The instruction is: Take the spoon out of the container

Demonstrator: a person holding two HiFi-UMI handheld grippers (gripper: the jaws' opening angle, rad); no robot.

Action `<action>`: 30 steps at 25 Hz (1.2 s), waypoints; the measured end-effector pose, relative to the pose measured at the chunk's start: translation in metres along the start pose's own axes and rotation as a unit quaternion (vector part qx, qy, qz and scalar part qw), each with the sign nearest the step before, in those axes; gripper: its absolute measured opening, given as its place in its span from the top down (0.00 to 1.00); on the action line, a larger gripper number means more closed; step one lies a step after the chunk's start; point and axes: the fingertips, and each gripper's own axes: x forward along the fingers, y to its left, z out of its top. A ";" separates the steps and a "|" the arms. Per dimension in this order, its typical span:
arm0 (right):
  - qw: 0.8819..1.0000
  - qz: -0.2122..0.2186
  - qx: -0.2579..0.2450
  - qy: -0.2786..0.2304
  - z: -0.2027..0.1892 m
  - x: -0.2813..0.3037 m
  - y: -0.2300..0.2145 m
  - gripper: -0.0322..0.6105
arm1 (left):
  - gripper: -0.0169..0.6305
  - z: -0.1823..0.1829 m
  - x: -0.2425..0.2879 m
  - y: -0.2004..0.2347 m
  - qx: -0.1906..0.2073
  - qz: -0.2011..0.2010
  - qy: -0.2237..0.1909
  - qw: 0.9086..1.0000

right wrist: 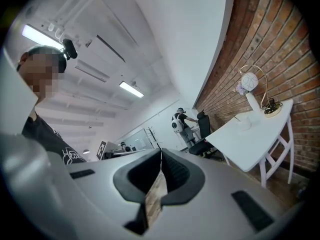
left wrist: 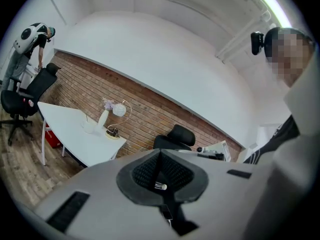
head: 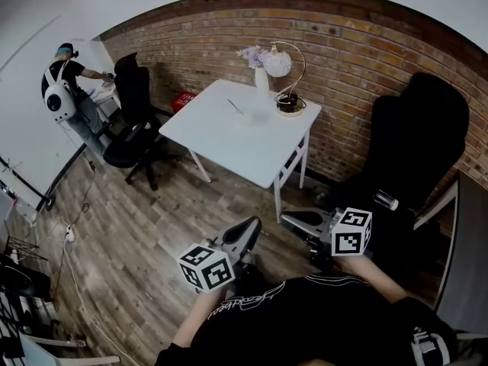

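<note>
A small white container (head: 248,117) stands on the white table (head: 221,139) across the room, with the thin spoon (head: 235,107) leaning out of it to the left. The container (left wrist: 89,127) and spoon (left wrist: 86,118) look tiny in the left gripper view. In the right gripper view the container (right wrist: 244,125) is a small pale shape. My left gripper (head: 250,226) and right gripper (head: 288,217) are held close to my body, far from the table. Both are shut with nothing between the jaws, as the left gripper (left wrist: 160,152) and right gripper (right wrist: 161,152) show in their own views.
A white vase with flowers (head: 261,75) and a gold arc lamp (head: 290,97) stand at the table's far corner by the brick wall. Black office chairs sit at left (head: 133,124) and right (head: 415,139). A person (head: 65,82) stands far left. Cables (head: 69,239) lie on the floor.
</note>
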 end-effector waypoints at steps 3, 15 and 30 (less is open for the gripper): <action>1.000 -0.009 0.006 0.003 0.004 0.019 -0.022 0.95 | 0.97 0.008 0.008 0.025 -0.004 -0.005 0.005 1.000; 0.997 -0.072 0.028 -0.002 0.056 0.154 -0.140 0.95 | 0.97 0.101 0.052 0.196 -0.034 -0.054 0.019 0.998; 0.985 -0.162 0.033 -0.041 0.126 0.270 -0.273 0.95 | 0.96 0.190 0.122 0.369 -0.033 -0.112 0.067 0.991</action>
